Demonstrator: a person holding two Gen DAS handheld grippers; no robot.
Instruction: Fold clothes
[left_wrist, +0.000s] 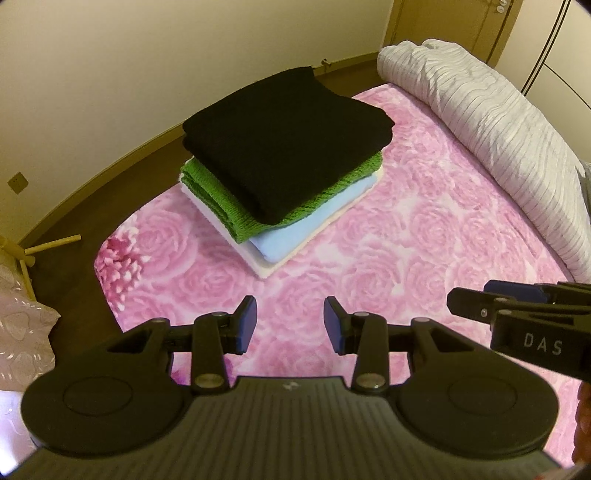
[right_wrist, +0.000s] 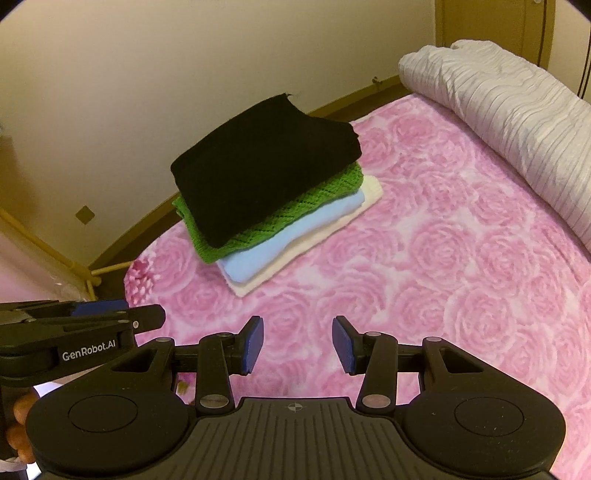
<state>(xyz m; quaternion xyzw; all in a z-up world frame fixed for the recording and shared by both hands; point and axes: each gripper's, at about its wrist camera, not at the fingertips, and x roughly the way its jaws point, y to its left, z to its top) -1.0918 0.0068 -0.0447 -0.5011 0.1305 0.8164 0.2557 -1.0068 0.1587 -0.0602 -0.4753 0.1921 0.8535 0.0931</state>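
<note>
A stack of folded clothes lies on the pink rose-patterned bed cover (left_wrist: 388, 258) (right_wrist: 424, 258). On top is a black garment (left_wrist: 280, 140) (right_wrist: 266, 166), under it a green knit (left_wrist: 221, 199) (right_wrist: 258, 229), then a light blue piece (left_wrist: 295, 236) (right_wrist: 280, 251) and a white one (left_wrist: 266, 267) (right_wrist: 288, 269). My left gripper (left_wrist: 290, 325) hovers open over the cover in front of the stack, nothing between its blue pads. My right gripper (right_wrist: 297, 345) is open too, beside it, also empty. Each gripper shows at the edge of the other's view (left_wrist: 517, 314) (right_wrist: 74, 328).
A rolled white striped quilt (left_wrist: 498, 136) (right_wrist: 517, 122) lies along the right side of the bed. Beige wall and dark floor are behind the stack. A wooden stand (left_wrist: 48, 245) and a pale embroidered cloth (left_wrist: 22, 332) are at the left, off the bed.
</note>
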